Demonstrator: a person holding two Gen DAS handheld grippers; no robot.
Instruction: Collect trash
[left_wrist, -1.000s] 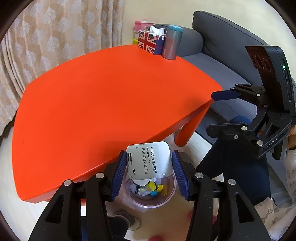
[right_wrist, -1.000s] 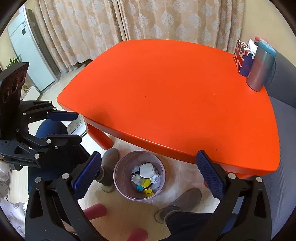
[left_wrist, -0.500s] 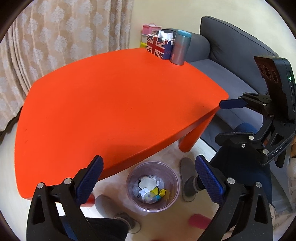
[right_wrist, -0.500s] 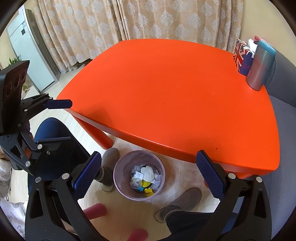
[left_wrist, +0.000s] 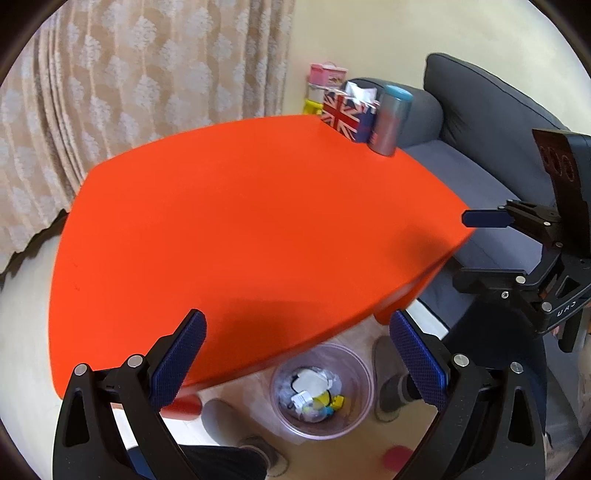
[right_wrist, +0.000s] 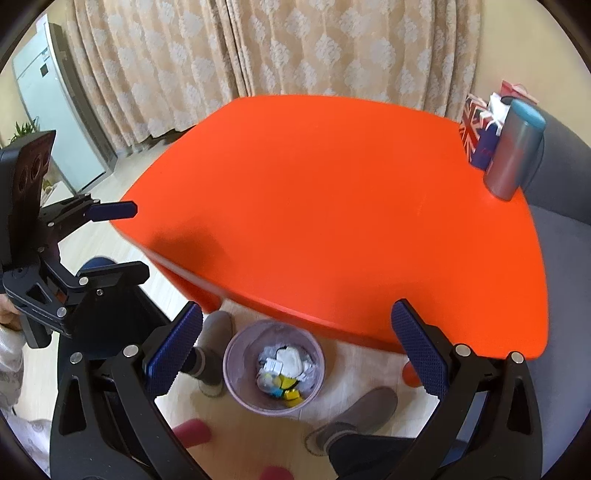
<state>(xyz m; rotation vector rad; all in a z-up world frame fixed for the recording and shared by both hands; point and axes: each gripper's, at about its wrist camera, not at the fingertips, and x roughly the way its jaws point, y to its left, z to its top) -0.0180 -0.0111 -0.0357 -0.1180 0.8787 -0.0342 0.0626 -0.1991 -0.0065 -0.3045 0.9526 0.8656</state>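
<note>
A clear pinkish trash bin (left_wrist: 320, 390) (right_wrist: 274, 365) stands on the floor under the near edge of the orange table (left_wrist: 240, 229) (right_wrist: 351, 221). White wrappers, a white card and yellow and blue scraps lie inside it. My left gripper (left_wrist: 299, 363) is open and empty, above the table edge and the bin. My right gripper (right_wrist: 297, 352) is open too, over the bin, with nothing between its fingers. Each gripper shows at the side of the other's view.
At the table's far corner stand a Union Jack box (left_wrist: 347, 116) (right_wrist: 476, 136) and a grey cylinder with a blue cap (left_wrist: 391, 120) (right_wrist: 513, 155). A grey sofa (left_wrist: 480, 155) is on the right. A person's grey slippers (right_wrist: 216, 349) flank the bin.
One second ago the left gripper held a white card over the bin. Its jaws have opened, the card now lies in the bin, and the gripper has drawn up and back.
</note>
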